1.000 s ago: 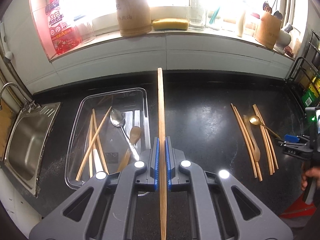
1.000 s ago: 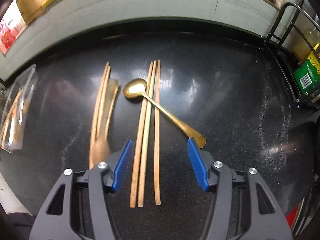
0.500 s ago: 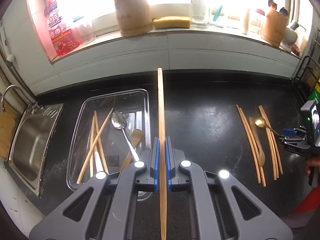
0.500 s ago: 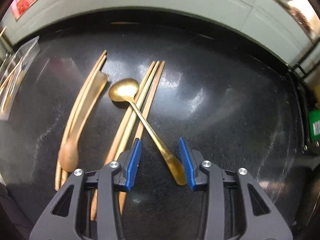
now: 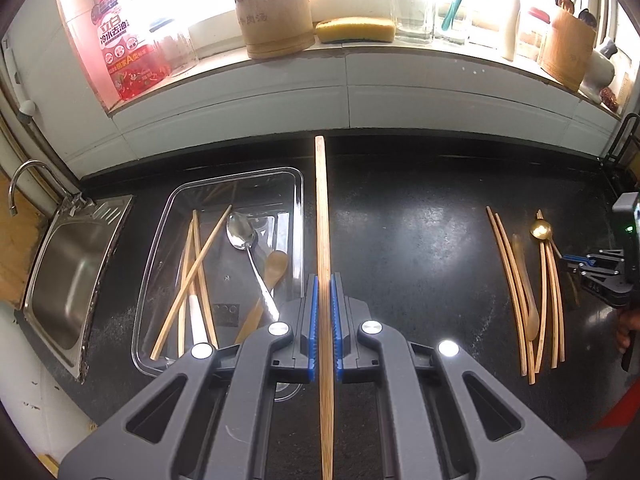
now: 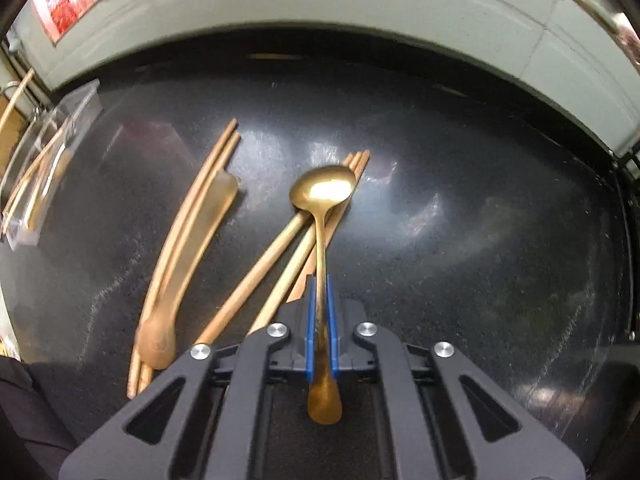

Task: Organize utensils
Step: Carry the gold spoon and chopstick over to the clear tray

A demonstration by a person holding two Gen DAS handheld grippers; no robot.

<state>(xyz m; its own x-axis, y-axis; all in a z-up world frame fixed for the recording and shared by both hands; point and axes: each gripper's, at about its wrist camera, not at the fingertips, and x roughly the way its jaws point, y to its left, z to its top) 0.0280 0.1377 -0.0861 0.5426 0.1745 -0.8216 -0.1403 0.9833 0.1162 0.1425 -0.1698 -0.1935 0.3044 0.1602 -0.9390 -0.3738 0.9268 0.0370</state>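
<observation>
My left gripper (image 5: 323,280) is shut on a long wooden chopstick (image 5: 322,216) that points away, held above the black counter beside a clear plastic tray (image 5: 298,200). The tray holds chopsticks (image 5: 196,264), a silver spoon (image 5: 240,232) and a wooden spoon (image 5: 276,266). My right gripper (image 6: 320,280) is shut on the handle of a gold spoon (image 6: 324,192), whose bowl lies over three chopsticks (image 6: 280,252) on the counter. Left of them lie two more chopsticks (image 6: 188,216) and a wooden spoon (image 6: 160,340). In the left wrist view the right gripper (image 5: 568,260) is at the far right by those utensils (image 5: 520,280).
A steel sink (image 5: 68,272) with a tap sits left of the tray. The window sill behind carries a red detergent bottle (image 5: 120,48), a wooden holder (image 5: 272,8), a yellow sponge (image 5: 354,28) and a second holder (image 5: 564,52). A dark wire rack (image 6: 628,184) borders the counter's right end.
My right gripper came down over the gold spoon's handle and its jaws shut on it; the wrist rolled so the spoon now lines up with the fingers. The left gripper kept its chopstick.
</observation>
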